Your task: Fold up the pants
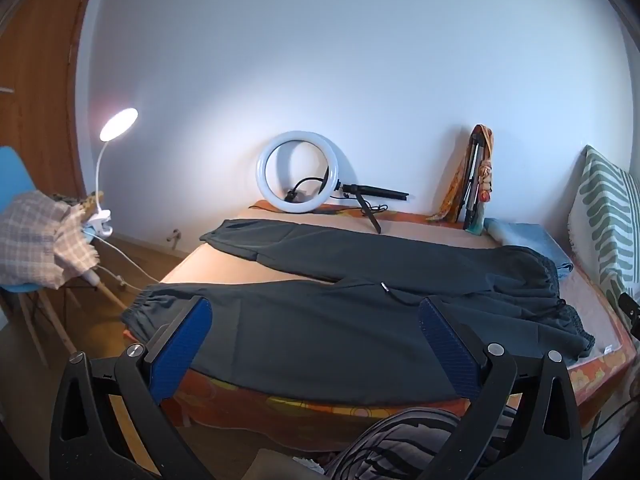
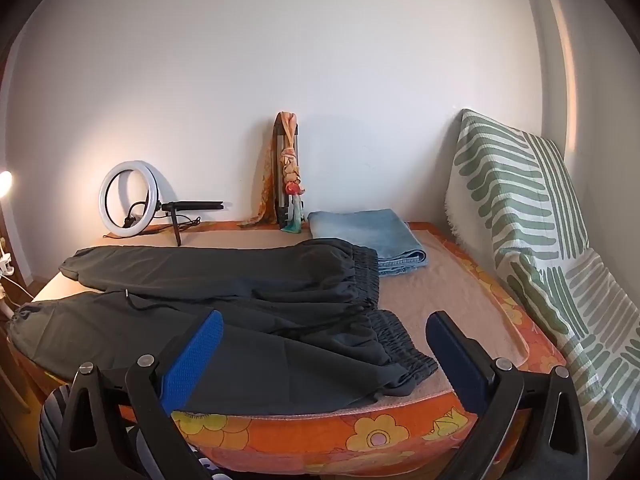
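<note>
Dark grey jogger pants (image 1: 320, 332) lie spread flat on the bed, legs apart in a V, cuffs to the left and elastic waistband to the right; they also show in the right wrist view (image 2: 224, 312). My left gripper (image 1: 316, 316) is open and empty, held over the near leg. My right gripper (image 2: 324, 328) is open and empty, held near the waistband (image 2: 400, 344) at the bed's front edge. A drawstring with a metal tip (image 1: 385, 287) lies on the pants.
The bed (image 2: 472, 288) has a tan cover and orange floral sides. Folded blue jeans (image 2: 372, 236) lie at the back right. A ring light (image 1: 297, 172) and a wrapped tripod (image 1: 478, 176) stand against the wall. A striped cushion (image 2: 532, 216) leans right. A chair with a checked cloth (image 1: 40, 240) and clip lamp (image 1: 118, 124) stand left.
</note>
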Demonstrator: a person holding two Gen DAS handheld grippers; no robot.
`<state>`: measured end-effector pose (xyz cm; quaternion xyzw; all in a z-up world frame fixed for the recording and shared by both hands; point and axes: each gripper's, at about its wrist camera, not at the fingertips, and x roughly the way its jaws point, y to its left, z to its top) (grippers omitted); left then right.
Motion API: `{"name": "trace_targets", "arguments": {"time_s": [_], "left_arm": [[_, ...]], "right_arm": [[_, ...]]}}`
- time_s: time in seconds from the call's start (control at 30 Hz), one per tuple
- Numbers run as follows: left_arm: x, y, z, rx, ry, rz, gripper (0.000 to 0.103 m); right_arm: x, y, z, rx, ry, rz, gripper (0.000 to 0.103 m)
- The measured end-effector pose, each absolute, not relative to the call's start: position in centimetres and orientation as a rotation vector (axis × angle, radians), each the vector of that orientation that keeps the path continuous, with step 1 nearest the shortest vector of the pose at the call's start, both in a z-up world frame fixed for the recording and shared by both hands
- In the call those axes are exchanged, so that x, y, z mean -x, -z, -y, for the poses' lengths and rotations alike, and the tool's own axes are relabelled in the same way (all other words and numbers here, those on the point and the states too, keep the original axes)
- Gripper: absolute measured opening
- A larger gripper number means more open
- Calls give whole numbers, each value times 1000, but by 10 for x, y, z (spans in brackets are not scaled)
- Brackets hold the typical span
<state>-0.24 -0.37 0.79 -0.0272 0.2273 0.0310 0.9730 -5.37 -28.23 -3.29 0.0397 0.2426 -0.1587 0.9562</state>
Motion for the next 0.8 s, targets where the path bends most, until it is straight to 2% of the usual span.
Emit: {"name": "trace_targets", "arguments": {"time_s": [0.8], "left_arm": [[0, -10, 13, 43, -49, -451, 103]], "right_arm": [[51, 31, 280, -78, 315, -491, 103]]}}
